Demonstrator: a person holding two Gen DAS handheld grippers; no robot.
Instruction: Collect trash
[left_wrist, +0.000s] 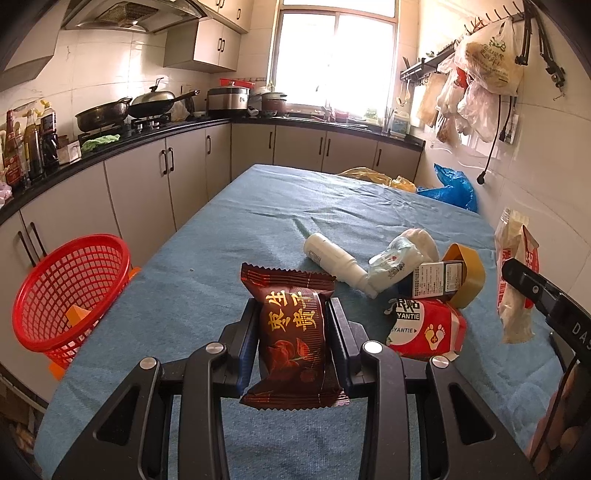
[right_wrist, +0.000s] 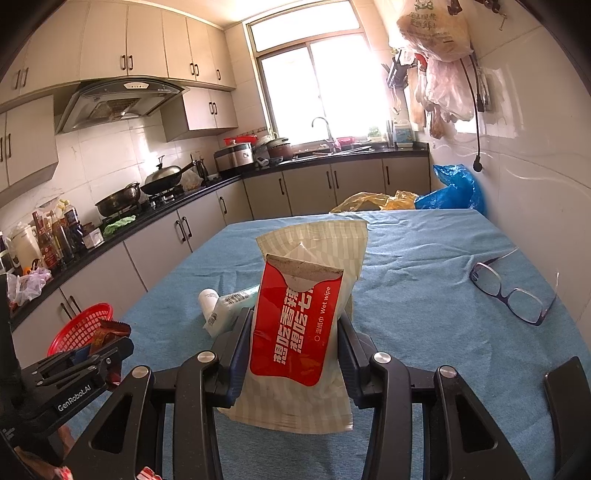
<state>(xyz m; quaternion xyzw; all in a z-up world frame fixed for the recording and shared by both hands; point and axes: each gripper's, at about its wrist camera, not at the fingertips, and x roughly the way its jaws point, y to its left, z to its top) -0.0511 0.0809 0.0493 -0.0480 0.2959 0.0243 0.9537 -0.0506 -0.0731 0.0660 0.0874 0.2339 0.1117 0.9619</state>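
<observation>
The left hand-held gripper (left_wrist: 293, 332) pinches a brown snack wrapper (left_wrist: 291, 332) upright over the blue bench (left_wrist: 221, 229); the red basket (left_wrist: 70, 291) lies off the bench's left edge, nearer this hand. The right hand-held gripper (right_wrist: 293, 339) clamps a wet-wipe pack (right_wrist: 306, 325), farther from the basket. More litter lies right of the wrapper.

One basket (left_wrist: 70, 295), one bottle (left_wrist: 334, 260), one glasses (right_wrist: 511, 291), two packets (left_wrist: 291, 332) (right_wrist: 299, 325).
</observation>
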